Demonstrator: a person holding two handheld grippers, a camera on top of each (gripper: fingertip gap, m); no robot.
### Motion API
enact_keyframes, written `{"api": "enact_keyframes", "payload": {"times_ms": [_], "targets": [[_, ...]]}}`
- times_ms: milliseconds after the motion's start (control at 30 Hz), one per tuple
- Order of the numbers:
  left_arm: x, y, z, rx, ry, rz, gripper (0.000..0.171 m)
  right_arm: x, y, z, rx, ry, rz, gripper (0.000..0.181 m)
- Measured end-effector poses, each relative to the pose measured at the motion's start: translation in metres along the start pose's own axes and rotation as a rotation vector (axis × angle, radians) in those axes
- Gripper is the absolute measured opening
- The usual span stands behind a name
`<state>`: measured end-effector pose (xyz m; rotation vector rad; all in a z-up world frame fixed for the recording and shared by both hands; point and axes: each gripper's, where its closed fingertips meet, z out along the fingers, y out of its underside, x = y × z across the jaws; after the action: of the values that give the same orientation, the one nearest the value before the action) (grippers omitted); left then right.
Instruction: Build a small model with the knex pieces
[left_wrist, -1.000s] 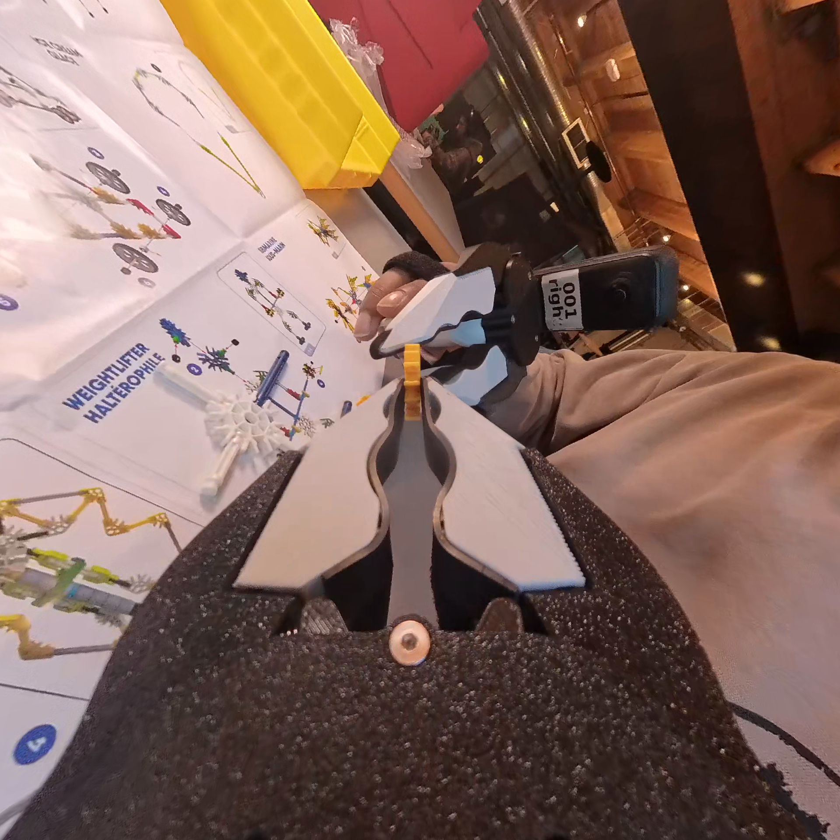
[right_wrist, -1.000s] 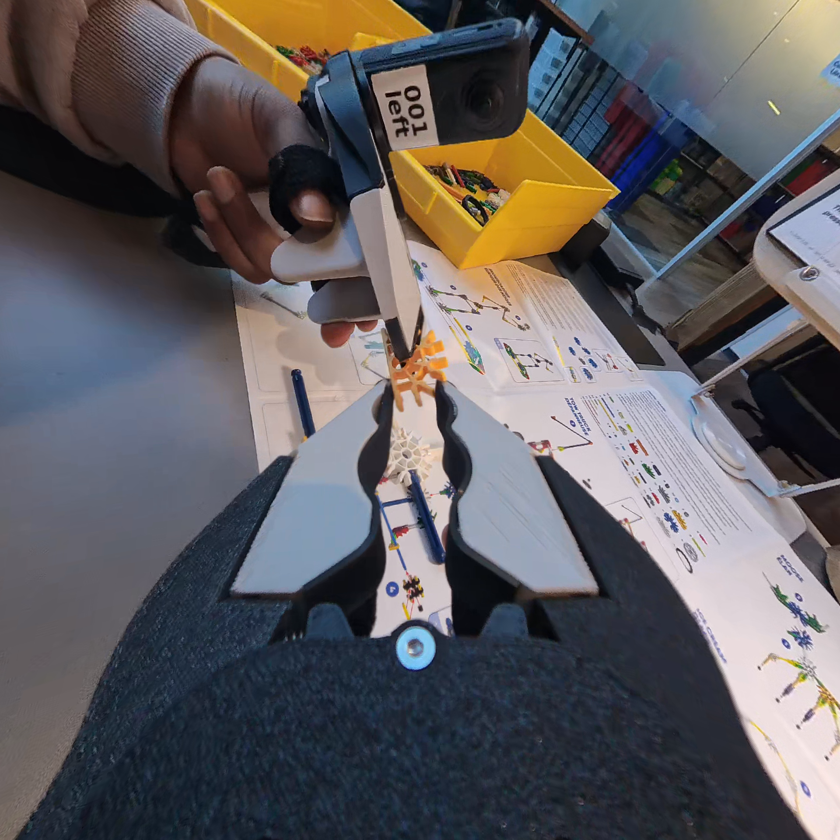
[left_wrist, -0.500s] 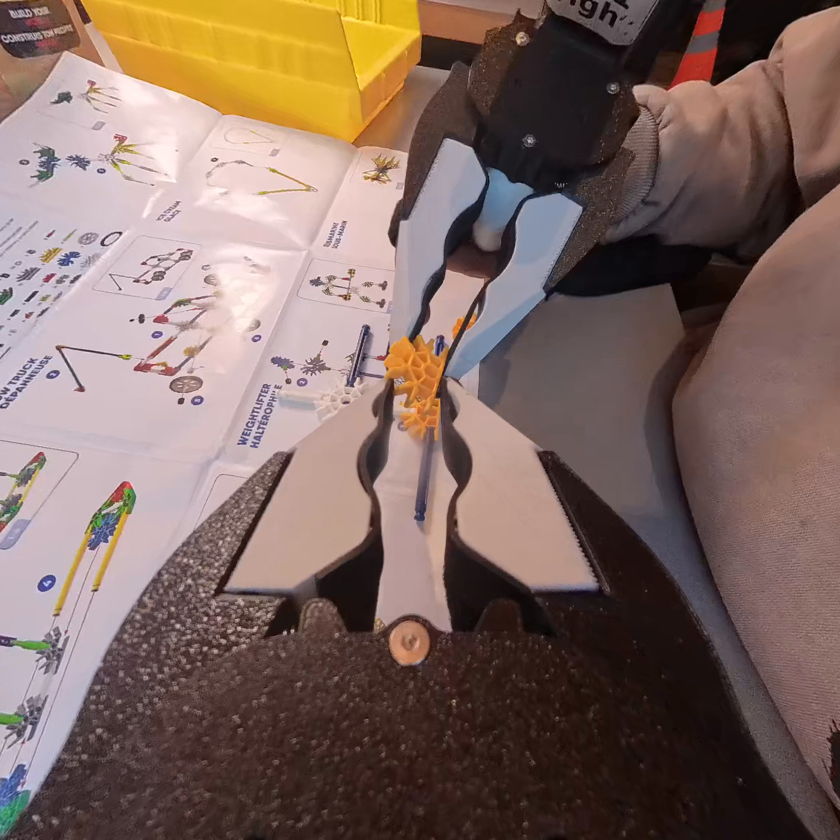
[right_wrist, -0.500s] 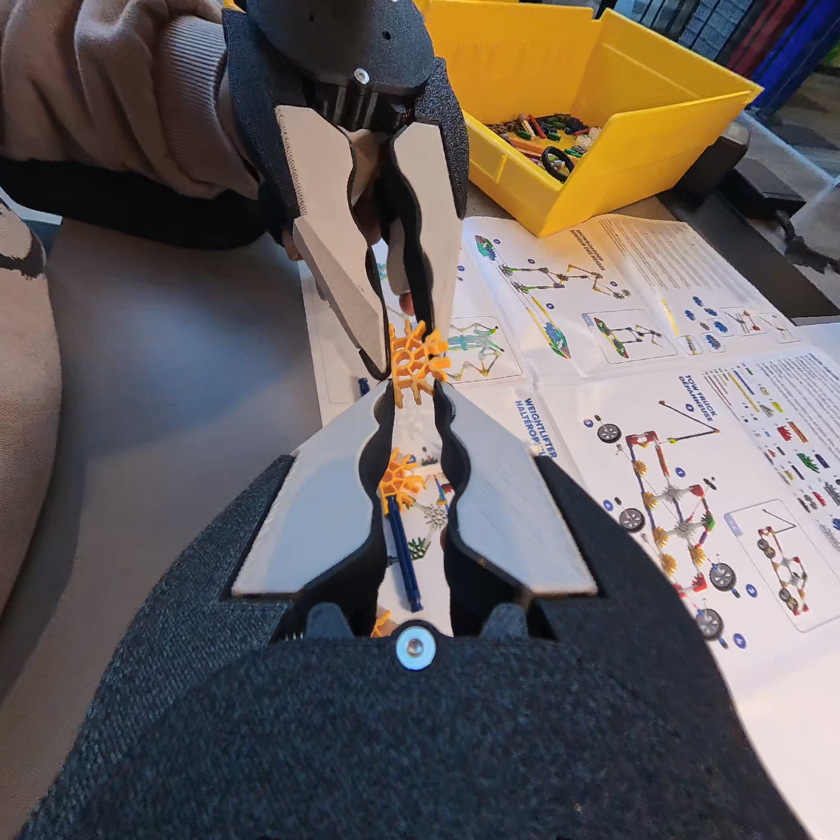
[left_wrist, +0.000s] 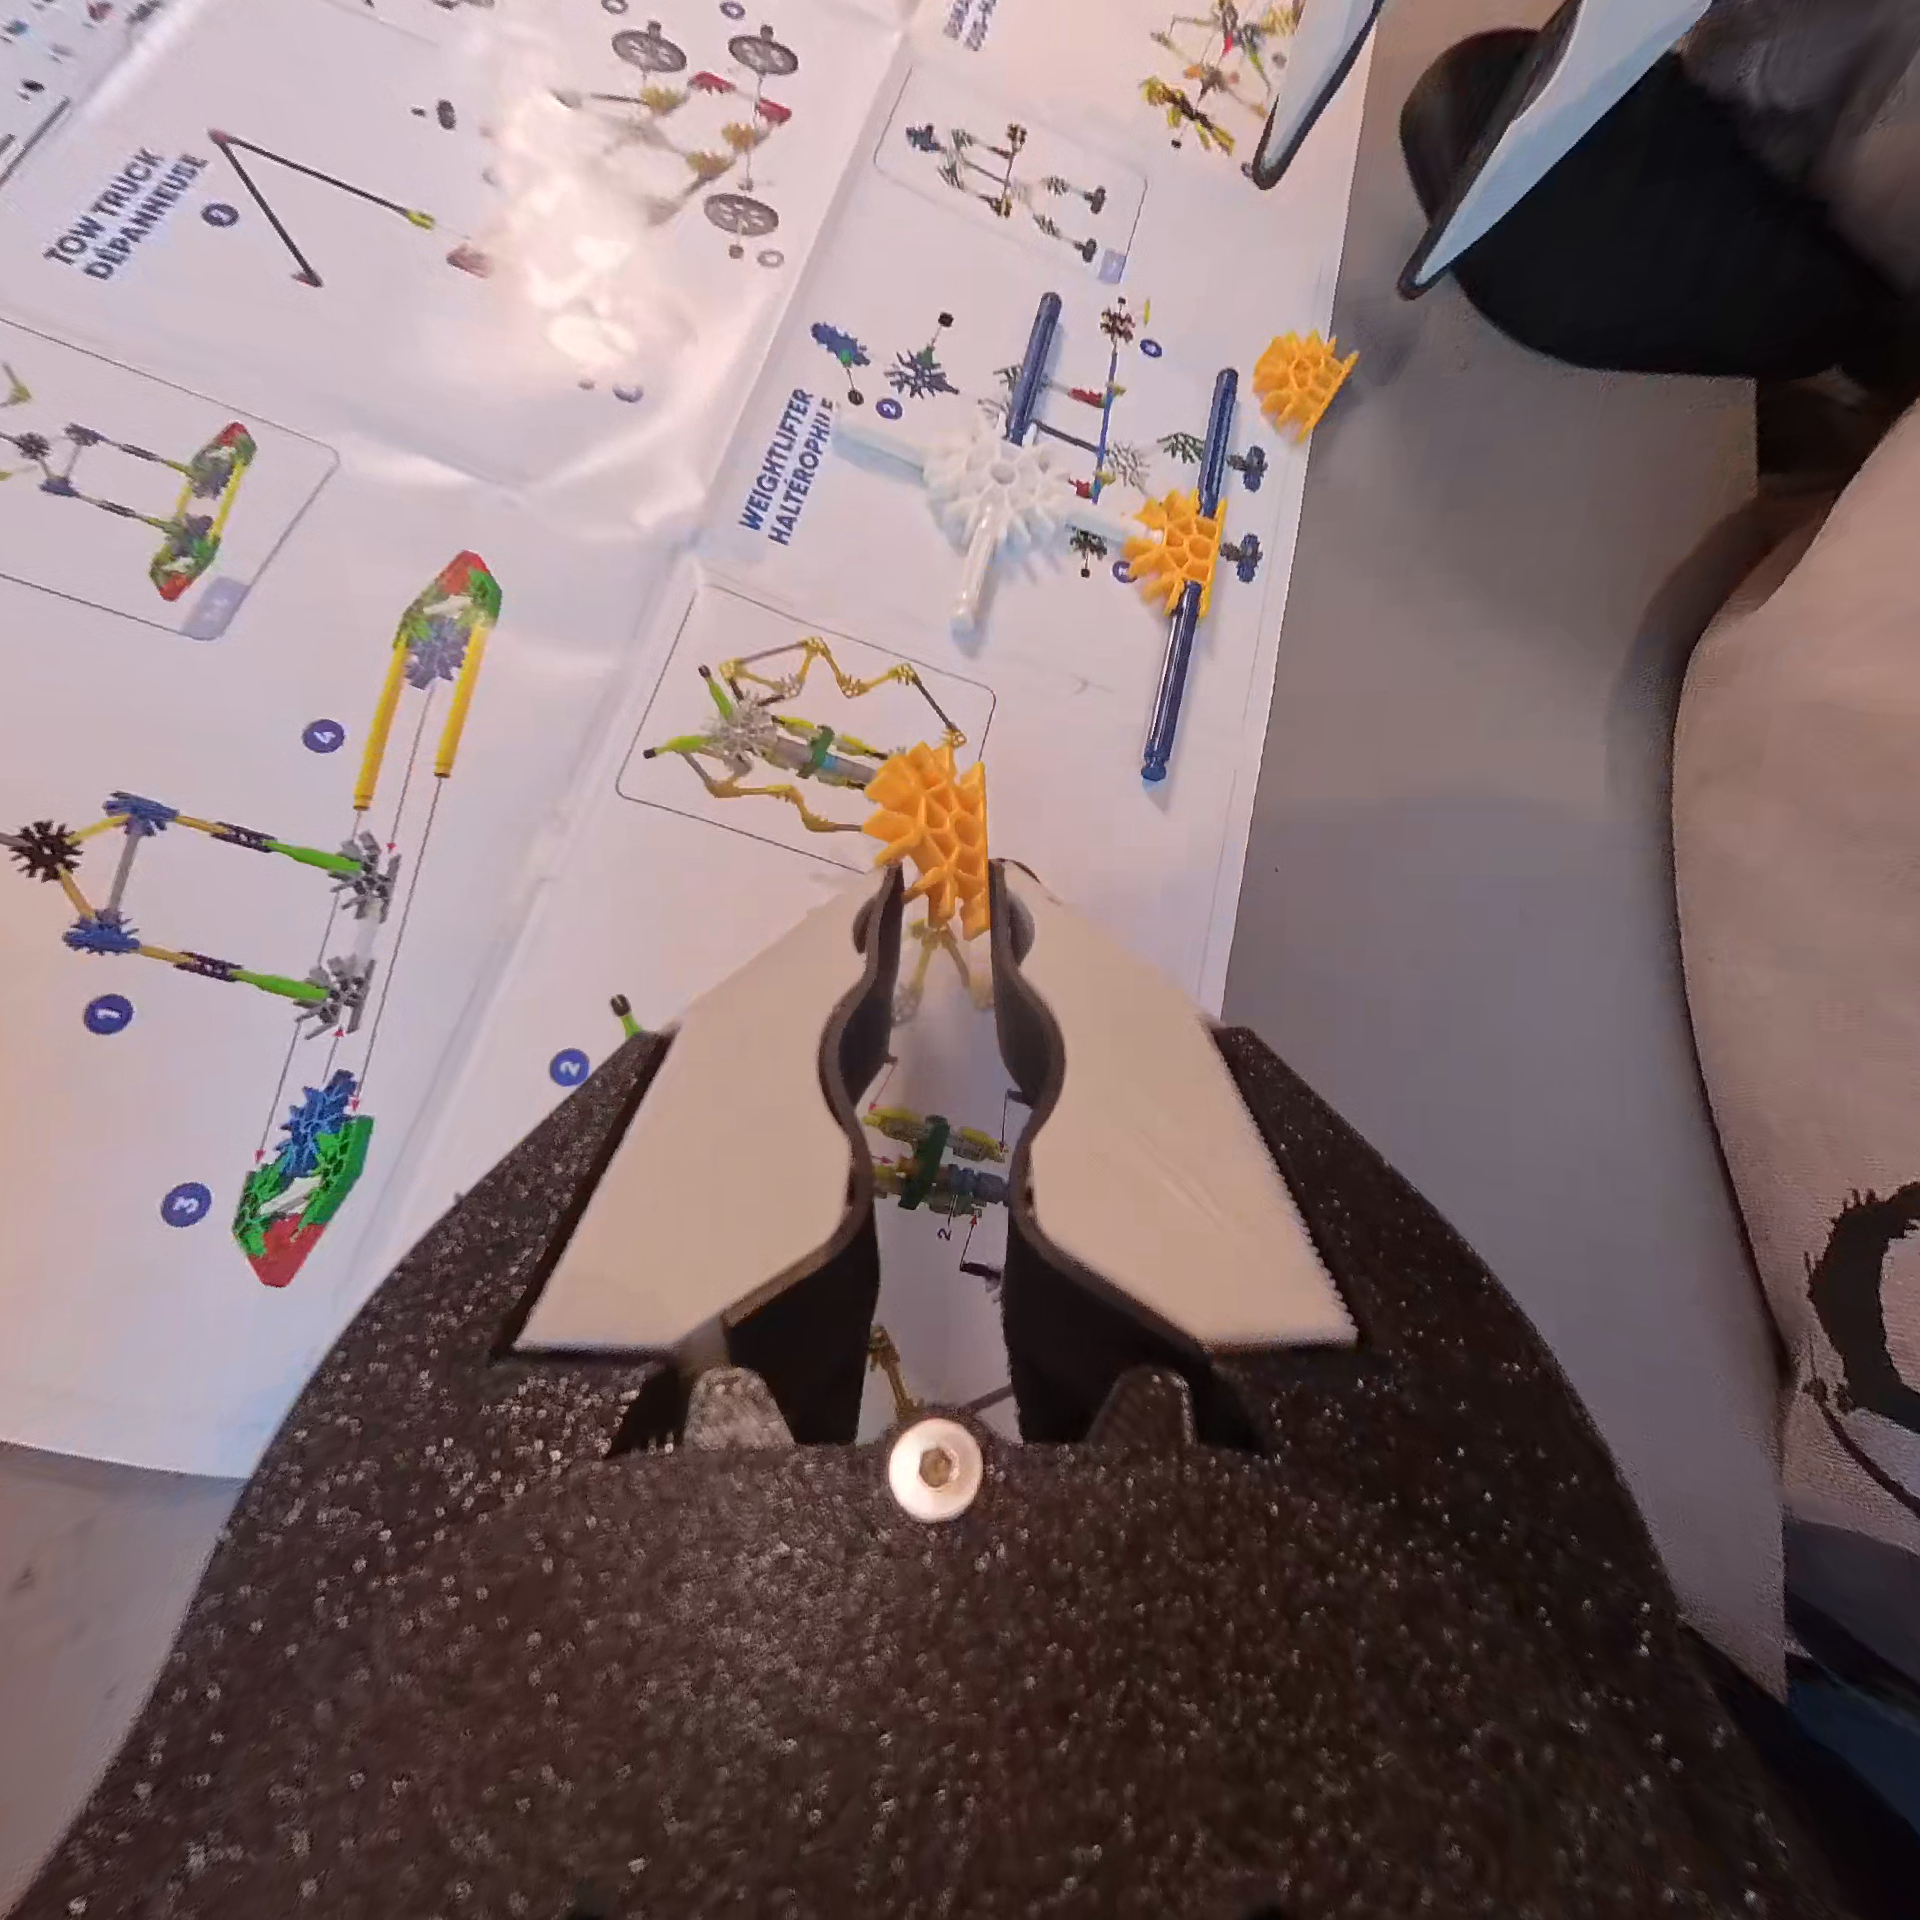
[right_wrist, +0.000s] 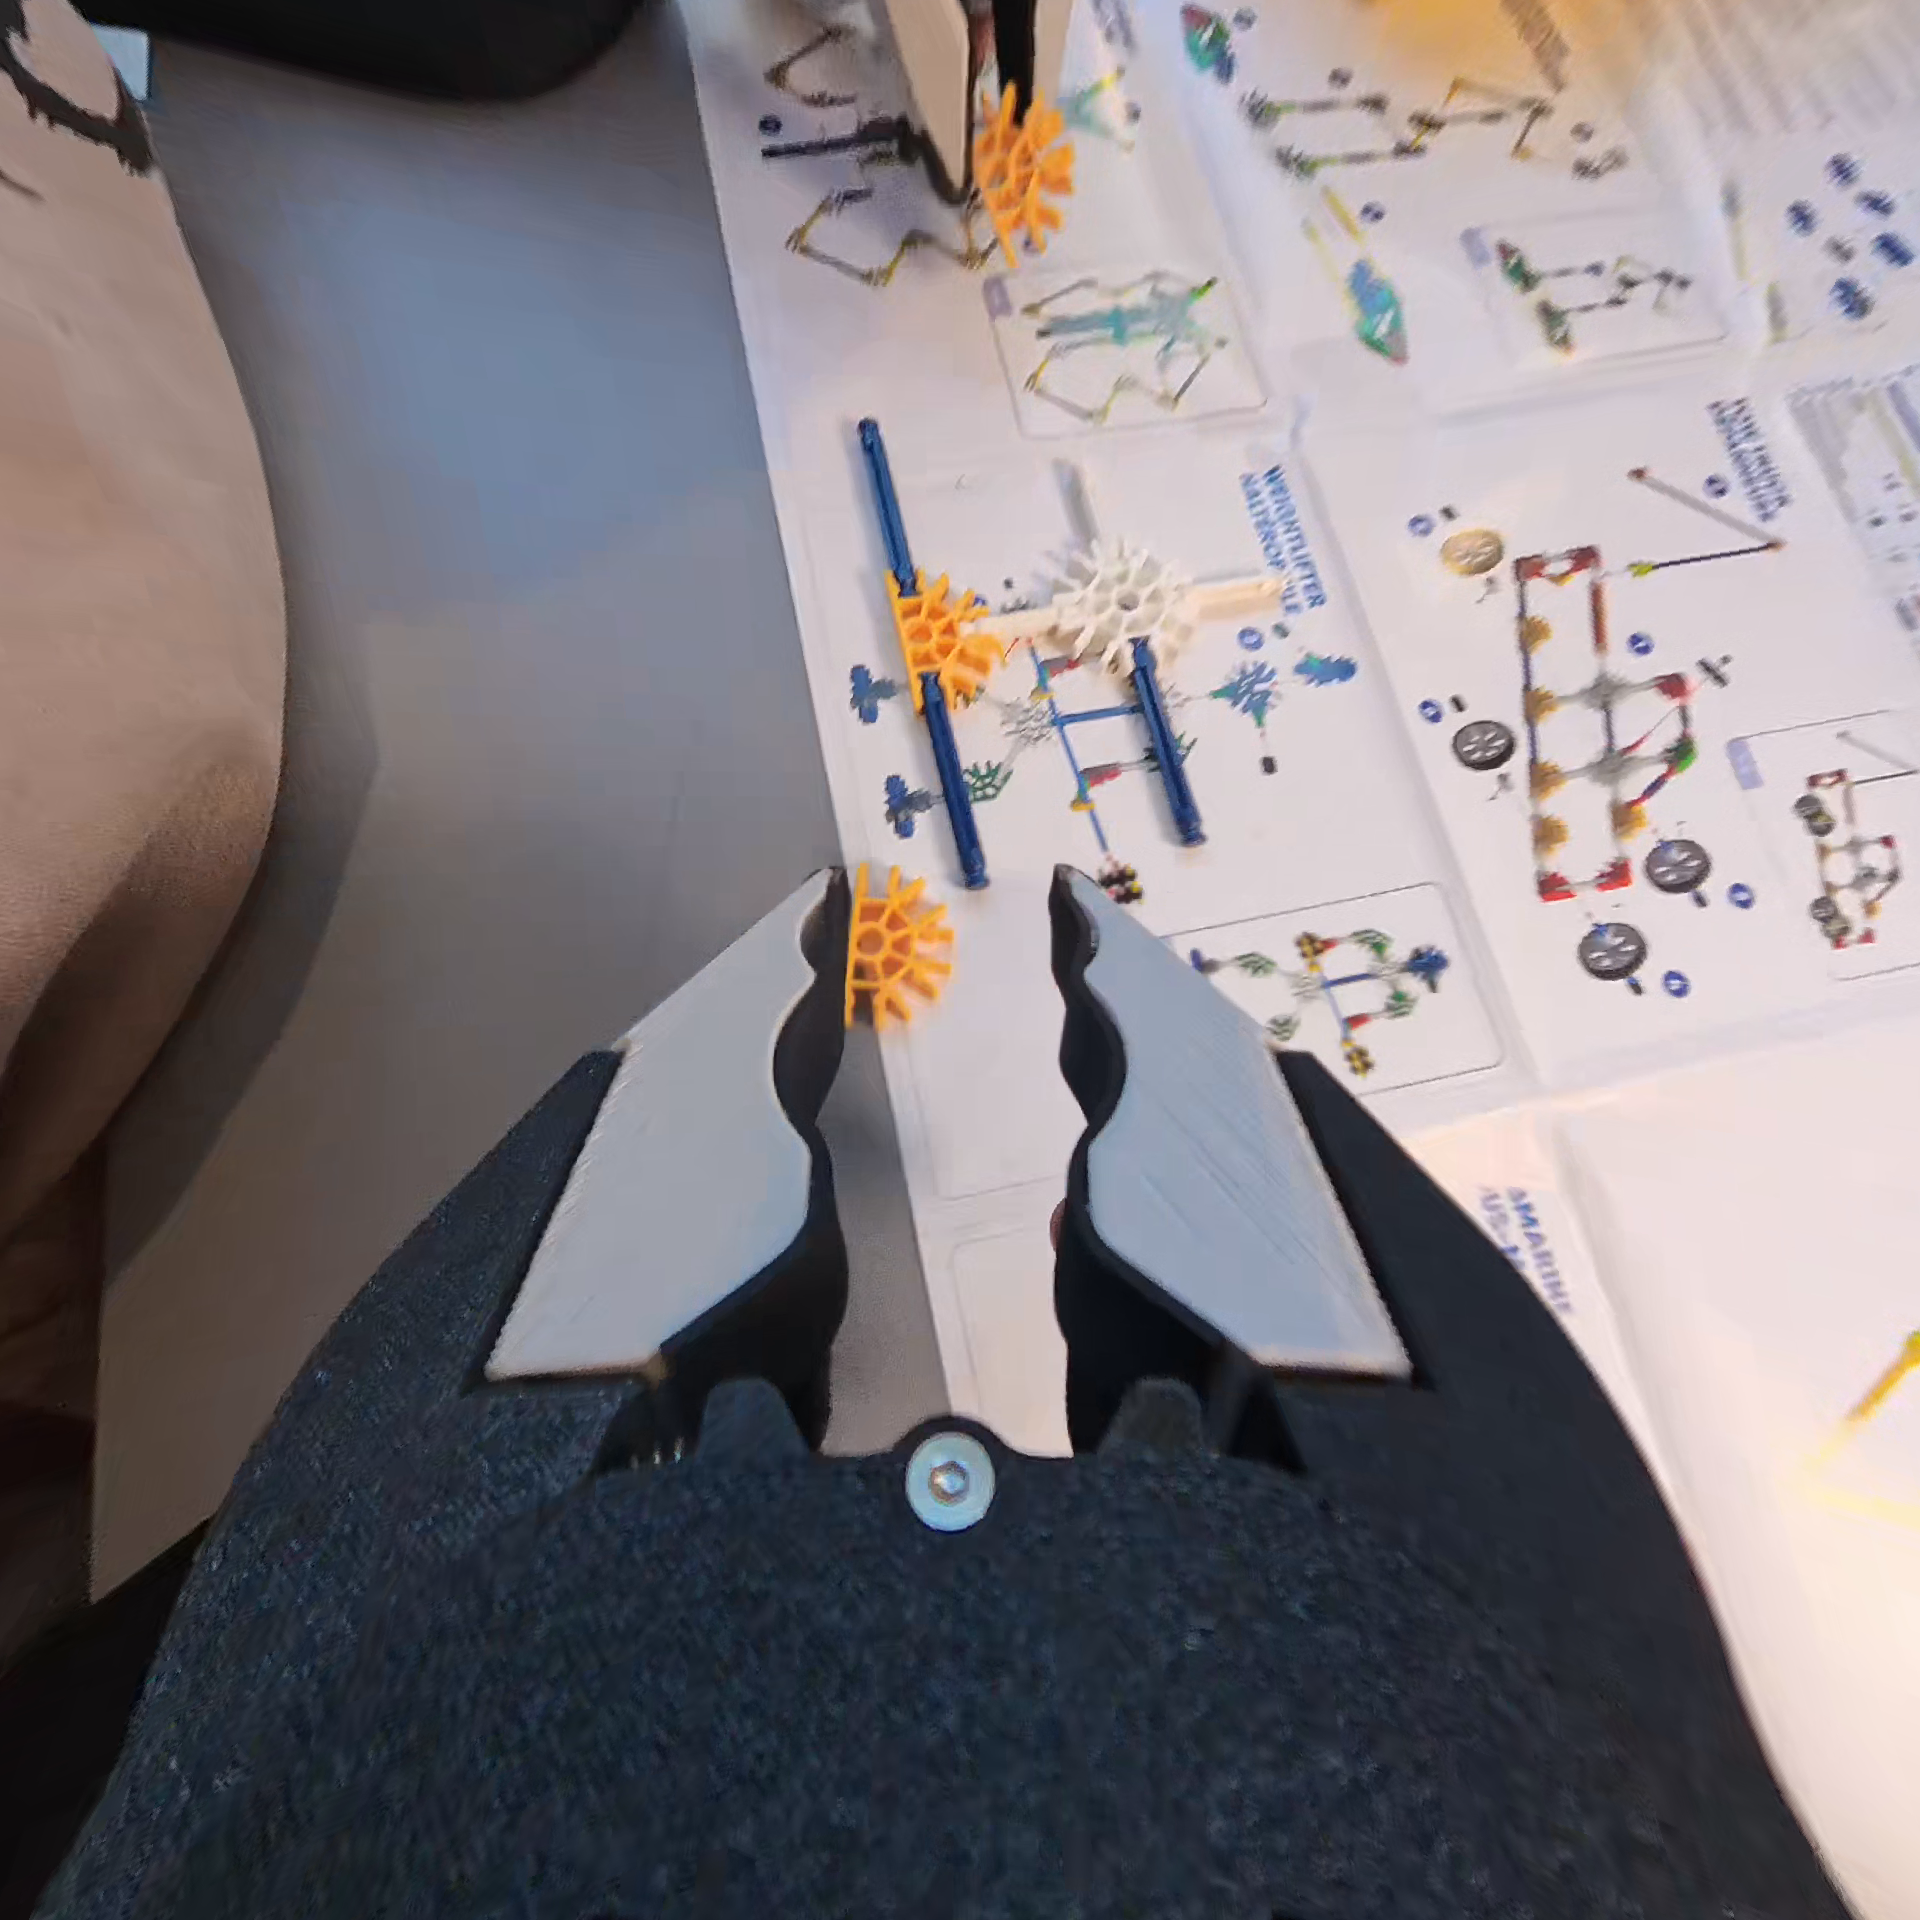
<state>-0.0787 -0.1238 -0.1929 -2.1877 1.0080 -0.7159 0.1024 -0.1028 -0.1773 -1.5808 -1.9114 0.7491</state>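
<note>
The right gripper (right_wrist: 948, 894) stands spread above the instruction sheet (right_wrist: 1371, 644), an orange connector (right_wrist: 894, 945) beside its left finger.

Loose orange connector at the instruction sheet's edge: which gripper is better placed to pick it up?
Right. The right gripper is open, and the loose orange connector sits just beside one of its fingers. The left gripper is shut on a second orange connector, farther away.

Both wrist cameras look down, close over instruction sheet (left_wrist: 582, 540), facing oppositely; shared: white connector (right_wrist: 1117, 603).
</note>
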Motion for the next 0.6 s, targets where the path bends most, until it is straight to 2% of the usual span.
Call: {"api": "enact_keyframes", "payload": {"times_ms": [100, 267, 367, 467, 600], "targets": [[0.003, 0.005, 0.007, -0.040, 0.009, 0.023, 0.014, -0.012, 0.013, 0.013, -0.073, -0.039, -0.007, 0.038], [0.002, 0.013, 0.010, -0.071, 0.004, 0.027, 0.014, -0.014, 0.020, 0.022, -0.101, -0.066, 0.002, 0.035], [-0.001, 0.011, 0.008, -0.062, -0.019, 0.022, 0.026, -0.014, 0.022, 0.024, -0.111, -0.066, -0.005, 0.029], [-0.009, 0.001, 0.000, -0.012, -0.068, 0.022, 0.032, -0.013, 0.023, 0.023, -0.107, -0.065, -0.009, 0.024], [-0.007, -0.025, -0.006, 0.121, -0.100, 0.074, 0.031, -0.013, 0.020, 0.021, -0.074, -0.074, -0.006, 0.024]]}}
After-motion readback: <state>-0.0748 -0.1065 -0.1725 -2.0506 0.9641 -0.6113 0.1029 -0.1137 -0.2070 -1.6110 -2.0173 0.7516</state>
